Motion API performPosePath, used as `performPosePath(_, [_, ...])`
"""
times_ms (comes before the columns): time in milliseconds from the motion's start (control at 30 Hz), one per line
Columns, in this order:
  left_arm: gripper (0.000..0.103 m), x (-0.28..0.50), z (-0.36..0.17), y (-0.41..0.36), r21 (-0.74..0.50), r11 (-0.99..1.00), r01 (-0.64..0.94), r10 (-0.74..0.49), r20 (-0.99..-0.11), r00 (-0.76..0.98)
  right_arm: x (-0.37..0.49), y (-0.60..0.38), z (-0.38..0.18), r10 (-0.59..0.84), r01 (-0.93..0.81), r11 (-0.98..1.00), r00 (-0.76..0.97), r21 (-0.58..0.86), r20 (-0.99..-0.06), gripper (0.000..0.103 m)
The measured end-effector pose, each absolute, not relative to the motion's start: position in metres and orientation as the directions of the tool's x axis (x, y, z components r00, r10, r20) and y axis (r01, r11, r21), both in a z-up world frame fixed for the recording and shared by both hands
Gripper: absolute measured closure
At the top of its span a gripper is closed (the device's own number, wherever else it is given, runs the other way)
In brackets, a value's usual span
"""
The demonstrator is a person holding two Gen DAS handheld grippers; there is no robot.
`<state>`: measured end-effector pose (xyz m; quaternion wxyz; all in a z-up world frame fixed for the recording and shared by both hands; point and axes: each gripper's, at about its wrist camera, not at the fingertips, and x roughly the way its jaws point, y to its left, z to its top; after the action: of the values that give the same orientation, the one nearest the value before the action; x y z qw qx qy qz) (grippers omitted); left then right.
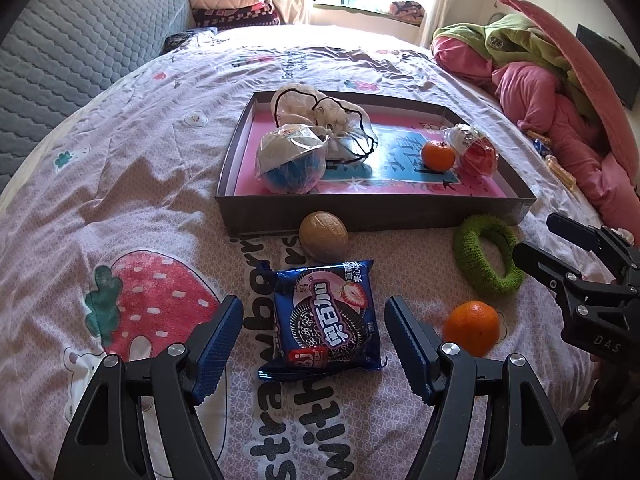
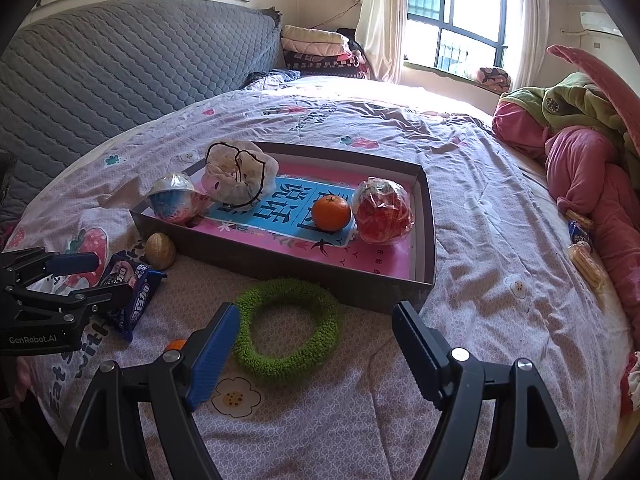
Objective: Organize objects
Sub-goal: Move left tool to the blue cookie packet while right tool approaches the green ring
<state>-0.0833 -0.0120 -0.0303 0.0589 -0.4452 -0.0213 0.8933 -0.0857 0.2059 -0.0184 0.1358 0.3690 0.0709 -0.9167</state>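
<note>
Ribbed blue fingers [image 1: 218, 344] flank a glossy, crinkled cookie packet [image 1: 326, 322].

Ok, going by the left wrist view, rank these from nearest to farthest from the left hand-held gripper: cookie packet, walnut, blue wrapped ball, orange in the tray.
1. Cookie packet, lying between the open fingers of the left hand-held gripper.
2. Walnut, on the bedspread just outside the tray front wall.
3. Blue wrapped ball, tray's left side.
4. Orange, tray's right side.
</note>
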Motion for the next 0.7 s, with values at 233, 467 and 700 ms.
performPosePath(233, [0.028,-0.083,-0.033,-0.006,-0.089,-0.991,-0.101,0.131,-0.801,-0.585,-0.089,0.207,-0.022,-0.194,0.293,-0.956,-0.675,-0.018,-0.712,0.025])
performPosePath(467, [0.028,-0.086,-0.037,-0.004,-0.085,-0.992,-0.09,0.121,-0.81,-0.574,-0.09,0.197,-0.028,-0.198,0.306,-0.952,-0.658,-0.018,-0.727,0.025])
performPosePath(700, [0.028,-0.091,-0.043,-0.008,-0.09,-0.993,-0.071,0.114,-0.82,-0.561,-0.096,0.187,-0.034,-0.2,0.304,-0.953,-0.636,-0.004,-0.746,0.025])
